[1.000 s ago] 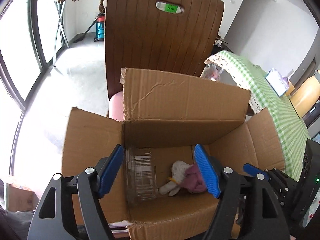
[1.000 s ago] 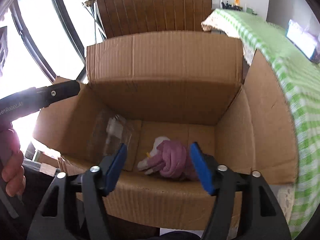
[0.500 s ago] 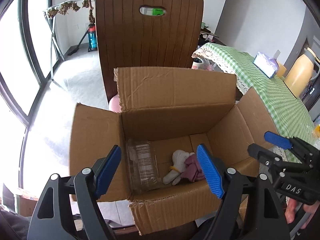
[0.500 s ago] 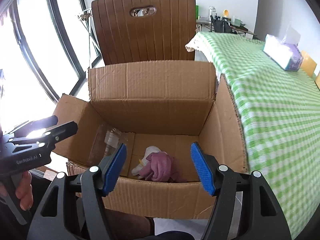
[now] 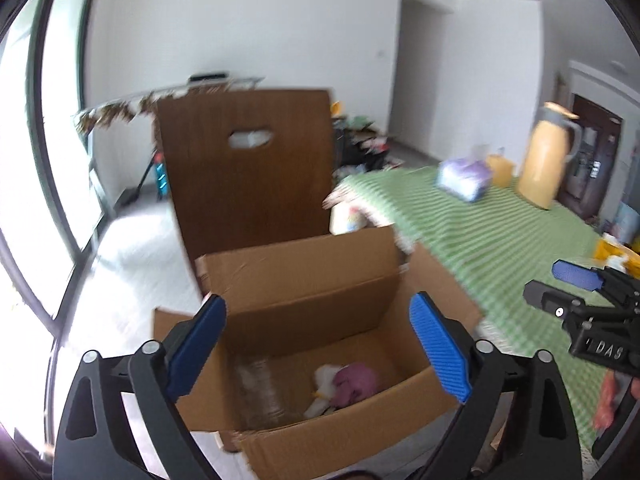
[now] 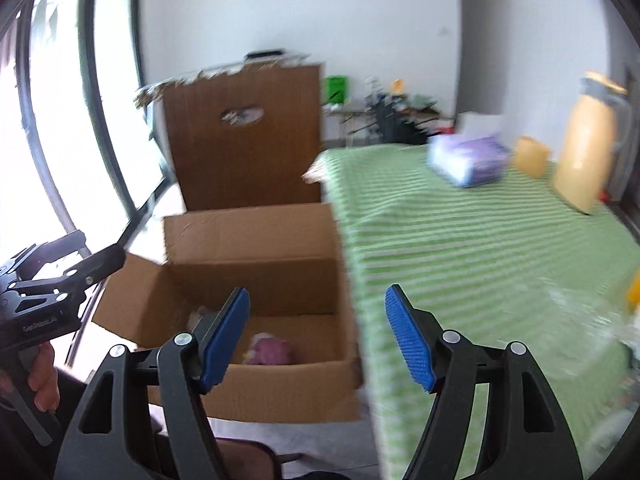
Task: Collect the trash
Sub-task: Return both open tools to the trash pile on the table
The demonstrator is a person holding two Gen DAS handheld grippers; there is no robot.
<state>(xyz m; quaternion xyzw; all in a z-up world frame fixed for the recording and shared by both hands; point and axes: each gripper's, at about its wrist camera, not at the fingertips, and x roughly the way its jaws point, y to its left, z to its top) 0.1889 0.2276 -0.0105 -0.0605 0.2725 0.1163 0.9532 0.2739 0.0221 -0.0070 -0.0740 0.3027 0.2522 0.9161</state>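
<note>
Where lettering shows, the right claw [image 5: 576, 276] reads "DAS".

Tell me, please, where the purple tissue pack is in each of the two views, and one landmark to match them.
Left wrist view: the purple tissue pack lies on the green checked tablecloth, upper right, left of the yellow thermos jug.
Right wrist view: the pack is right of centre, upper half, on the same cloth.
Shared landmark: the brown chair back behind the cardboard box.

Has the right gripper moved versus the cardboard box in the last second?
Yes. The right gripper has pulled up and back: the cardboard box now sits smaller and lower-left, with more green tablecloth showing.
</note>
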